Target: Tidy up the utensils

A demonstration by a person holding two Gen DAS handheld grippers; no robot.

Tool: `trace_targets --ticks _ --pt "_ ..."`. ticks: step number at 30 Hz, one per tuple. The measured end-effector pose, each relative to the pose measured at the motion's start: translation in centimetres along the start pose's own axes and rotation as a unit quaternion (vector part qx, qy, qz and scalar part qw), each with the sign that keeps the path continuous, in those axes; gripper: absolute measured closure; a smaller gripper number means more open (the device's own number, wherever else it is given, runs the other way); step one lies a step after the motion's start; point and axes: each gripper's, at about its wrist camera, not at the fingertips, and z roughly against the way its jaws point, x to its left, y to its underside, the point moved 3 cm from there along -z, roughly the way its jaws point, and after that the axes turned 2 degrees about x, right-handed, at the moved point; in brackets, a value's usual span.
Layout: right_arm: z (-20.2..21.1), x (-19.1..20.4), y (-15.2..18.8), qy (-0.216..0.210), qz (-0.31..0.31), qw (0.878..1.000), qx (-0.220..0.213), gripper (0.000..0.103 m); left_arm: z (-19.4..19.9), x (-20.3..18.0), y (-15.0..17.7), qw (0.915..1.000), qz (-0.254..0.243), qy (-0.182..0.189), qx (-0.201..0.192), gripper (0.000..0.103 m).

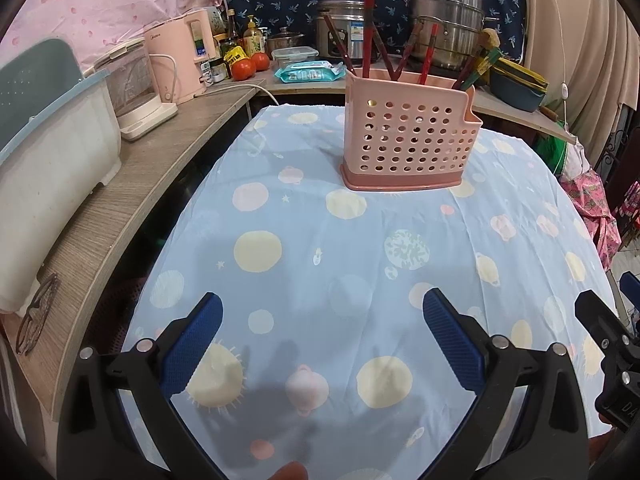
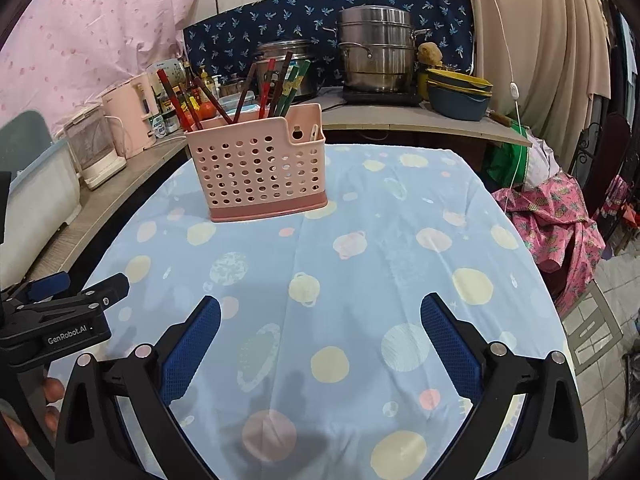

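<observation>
Utensil basket [image 1: 408,136] standing on the desk [image 1: 320,264] toward its far edge, chopsticks [image 1: 367,28] upright inside it, steamer pot [image 1: 448,24] behind, kettle [image 1: 136,84] at left

Black left gripper [image 1: 320,312] and right gripper [image 2: 320,314], blue textured pads, silver screws.

Pink sheet [image 2: 92,36] and beige curtain [image 2: 532,52] behind a wooden counter [image 1: 132,184]; tiled floor [image 2: 600,344] at right.
</observation>
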Motion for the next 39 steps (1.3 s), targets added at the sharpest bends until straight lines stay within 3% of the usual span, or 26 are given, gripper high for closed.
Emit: trace_targets --ticks 28,39 --pt "-0.2 1.2 0.7 0.006 0.019 1.000 0.007 0.007 0.4 0.0 0.3 0.9999 0.002 -0.013 -0.001 0.007" --pt "-0.4 1.2 0.8 0.006 0.019 1.000 0.010 0.007 0.0 -0.5 0.3 1.0000 -0.001 -0.001 0.003 0.007"
